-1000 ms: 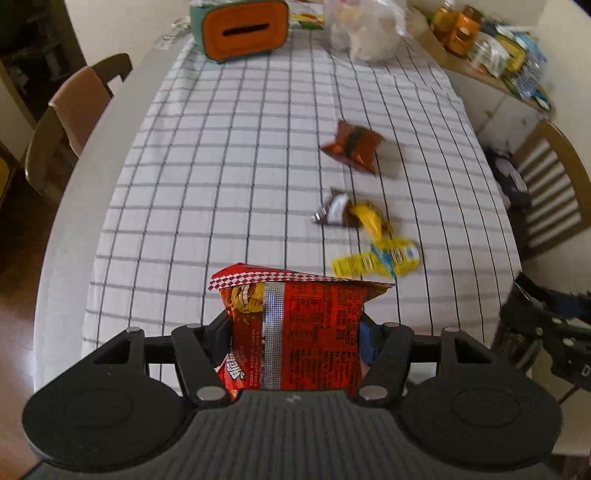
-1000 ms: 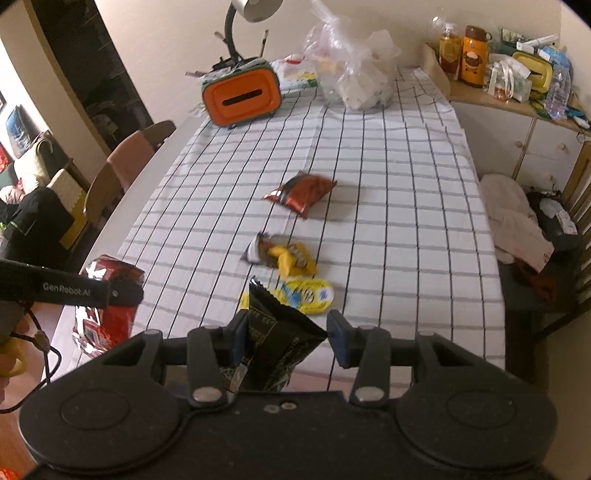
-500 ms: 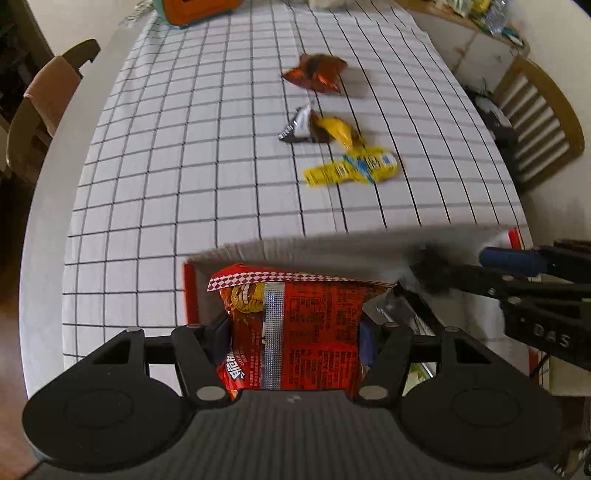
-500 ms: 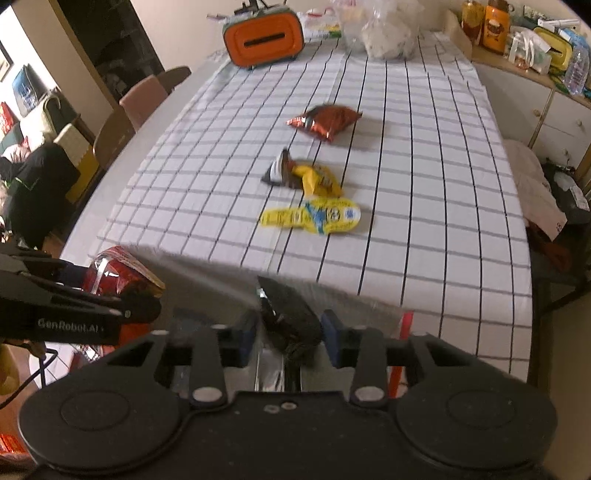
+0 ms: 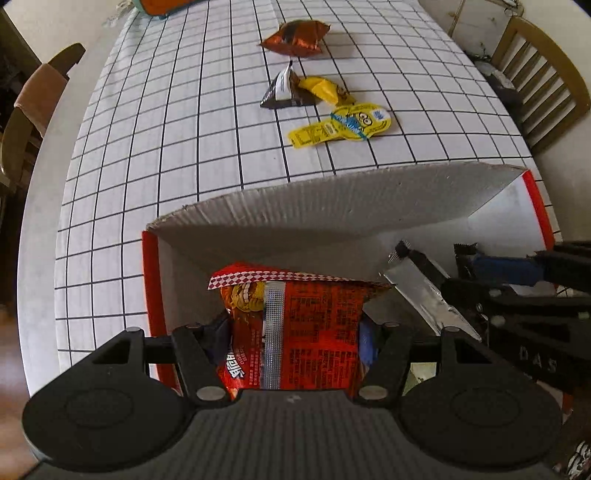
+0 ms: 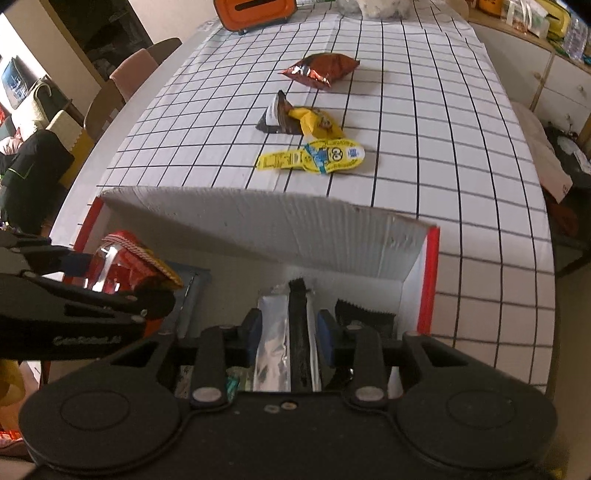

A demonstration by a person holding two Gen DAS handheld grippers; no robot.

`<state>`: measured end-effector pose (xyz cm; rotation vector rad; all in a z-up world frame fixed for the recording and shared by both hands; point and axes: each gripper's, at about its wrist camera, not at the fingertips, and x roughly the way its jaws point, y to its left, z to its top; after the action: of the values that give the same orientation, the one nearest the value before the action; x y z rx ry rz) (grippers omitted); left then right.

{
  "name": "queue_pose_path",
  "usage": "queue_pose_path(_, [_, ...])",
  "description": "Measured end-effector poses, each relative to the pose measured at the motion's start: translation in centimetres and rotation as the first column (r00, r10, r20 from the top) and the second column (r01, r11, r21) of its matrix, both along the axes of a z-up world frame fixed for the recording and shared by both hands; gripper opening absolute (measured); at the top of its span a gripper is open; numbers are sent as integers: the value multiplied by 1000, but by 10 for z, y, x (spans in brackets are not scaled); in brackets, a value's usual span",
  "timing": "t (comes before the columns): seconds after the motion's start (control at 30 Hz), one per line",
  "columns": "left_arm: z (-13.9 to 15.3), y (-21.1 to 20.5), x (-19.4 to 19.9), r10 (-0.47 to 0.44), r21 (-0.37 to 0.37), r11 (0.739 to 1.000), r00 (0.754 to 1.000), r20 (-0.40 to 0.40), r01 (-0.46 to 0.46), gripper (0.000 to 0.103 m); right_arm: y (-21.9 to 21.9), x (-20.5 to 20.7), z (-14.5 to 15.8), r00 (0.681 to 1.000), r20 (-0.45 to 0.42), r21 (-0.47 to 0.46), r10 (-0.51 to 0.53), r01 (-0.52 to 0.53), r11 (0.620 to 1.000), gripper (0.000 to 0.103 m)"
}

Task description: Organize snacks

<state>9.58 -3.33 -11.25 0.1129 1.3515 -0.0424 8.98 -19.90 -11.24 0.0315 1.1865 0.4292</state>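
A white cardboard box [image 5: 332, 210] with red edges sits at the near end of the checked table. My left gripper [image 5: 293, 336] is shut on a red snack packet [image 5: 314, 299], held upright over the box's left side. My right gripper [image 6: 290, 332] is shut on a black and silver packet [image 6: 271, 347], low inside the box's right part [image 6: 295, 232]. Each gripper shows in the other's view: the right gripper [image 5: 454, 277] and the left gripper [image 6: 122, 280]. On the cloth lie a brown bag [image 5: 293, 38], a dark packet [image 5: 282, 92], a yellow packet [image 5: 325, 88] and a yellow pouch [image 5: 343, 127].
Inside the box lie a black packet [image 6: 364, 319] and a grey-blue one [image 6: 192, 295]. An orange case [image 6: 255, 11] stands at the table's far end. Chairs [image 5: 33, 107] flank the left side, a wooden chair [image 5: 543, 77] and a sideboard [image 6: 546, 66] the right.
Both grippers have sunk from above the table's near edge down into the box, which has come into view. The right jaws have narrowed on the black and silver packet.
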Motion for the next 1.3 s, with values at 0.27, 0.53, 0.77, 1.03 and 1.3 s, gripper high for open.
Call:
queue_pose_path(0.27, [-5, 1, 3, 10, -7, 1000, 1000, -29, -10, 65, 0, -10, -1, 1000, -5, 9, 10, -9, 1000, 34])
queue_pose_path(0.53, [-3, 1, 2, 13, -10, 1000, 1000, -16, -14, 66, -5, -14, 1, 1000, -11, 31, -8, 8, 999, 37])
queue_pose_path(0.77, [8, 0, -3, 2, -10, 1000, 999, 35, -2, 66, -9, -19, 7, 1000, -6, 54, -23, 23, 998, 40])
queue_pose_path(1.03, [26, -5, -13, -28, -11, 1000, 994, 104, 29, 67, -10, -23, 27, 999, 44, 79, -24, 21, 997, 50])
queue_pose_path(1.3, [43, -4, -16, -32, -16, 999, 987, 160, 35, 72, -13, -24, 44, 995, 85, 96, -43, 35, 995, 66])
